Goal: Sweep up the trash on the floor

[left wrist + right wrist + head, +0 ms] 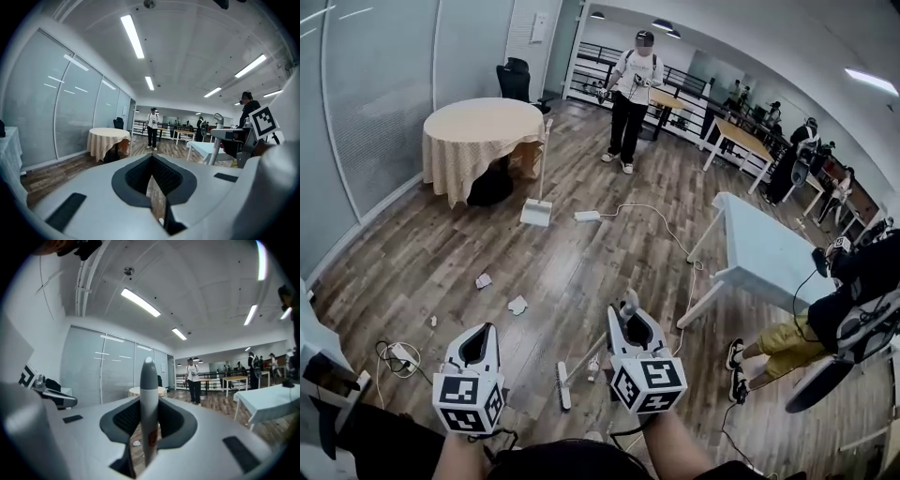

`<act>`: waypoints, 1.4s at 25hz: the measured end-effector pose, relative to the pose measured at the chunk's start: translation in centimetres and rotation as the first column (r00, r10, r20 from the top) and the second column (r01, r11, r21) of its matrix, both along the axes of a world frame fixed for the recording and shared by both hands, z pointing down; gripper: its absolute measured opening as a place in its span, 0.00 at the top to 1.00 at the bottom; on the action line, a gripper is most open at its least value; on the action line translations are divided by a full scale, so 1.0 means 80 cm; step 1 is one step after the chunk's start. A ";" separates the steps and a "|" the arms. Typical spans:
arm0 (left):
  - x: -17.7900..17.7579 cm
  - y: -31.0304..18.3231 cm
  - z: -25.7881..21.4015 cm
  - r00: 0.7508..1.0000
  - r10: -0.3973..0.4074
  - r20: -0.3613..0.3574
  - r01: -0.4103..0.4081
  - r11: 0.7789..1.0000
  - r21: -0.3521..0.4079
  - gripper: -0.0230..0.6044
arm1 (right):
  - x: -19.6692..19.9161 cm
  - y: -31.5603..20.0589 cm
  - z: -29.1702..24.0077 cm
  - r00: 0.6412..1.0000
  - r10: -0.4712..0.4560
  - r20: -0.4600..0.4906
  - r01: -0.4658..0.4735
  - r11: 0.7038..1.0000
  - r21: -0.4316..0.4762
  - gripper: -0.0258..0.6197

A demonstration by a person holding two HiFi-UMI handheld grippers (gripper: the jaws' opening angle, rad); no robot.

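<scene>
We're over the wooden floor [581,262] with both tools low in the head view. The right gripper [630,323] is clamped on the broom [581,360]. In the right gripper view the grey handle [149,399] stands upright between the two jaws, gripped on both sides. From there the broom slants down and to the left, and its narrow brush head [563,385] rests on the boards between the two grippers.

The left gripper [478,342] carries nothing. In the left gripper view [151,176] its jaws meet at the tips, and only a thin slit of floor shows between them.

And there's the trash, out ahead of the left gripper: one crumpled paper scrap [517,305], a second scrap [483,279] a little farther off, and a tiny bit [432,321] nearer the left wall. All of it lies loose on the boards, well apart from the brush head.

Farther up the room, a white dustpan [536,212] stands on the floor beside the round table [483,131] with the cream cloth, its long handle upright. A power strip [587,216] lies just to the right of it, its cable trailing toward the white table [764,248]. A person [630,94] stands at the far end, and another person [806,328] sits at the right edge.
</scene>
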State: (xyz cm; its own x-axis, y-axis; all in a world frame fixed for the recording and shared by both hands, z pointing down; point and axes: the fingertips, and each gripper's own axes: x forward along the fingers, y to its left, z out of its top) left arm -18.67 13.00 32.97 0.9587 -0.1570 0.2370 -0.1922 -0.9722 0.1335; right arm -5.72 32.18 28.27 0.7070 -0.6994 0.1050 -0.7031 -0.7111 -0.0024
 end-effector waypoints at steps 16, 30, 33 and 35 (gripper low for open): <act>-0.048 -0.052 0.048 0.997 0.076 0.009 -0.075 0.992 -0.101 0.97 | 0.015 0.033 -0.027 0.970 0.238 -0.057 -0.241 0.969 -0.056 0.81; 0.149 -0.049 0.075 0.972 0.220 0.085 -0.207 0.968 -0.139 0.97 | 0.145 0.081 0.049 0.946 0.313 0.086 -0.308 0.949 -0.070 0.81; 0.211 -0.030 0.072 0.960 0.266 0.089 -0.256 0.960 -0.112 0.97 | 0.183 0.096 0.056 0.940 0.322 0.113 -0.317 0.947 -0.058 0.81; 0.253 -0.016 0.069 0.952 0.293 0.087 -0.285 0.954 -0.093 0.97 | 0.206 0.101 0.059 0.939 0.321 0.123 -0.317 0.947 -0.050 0.81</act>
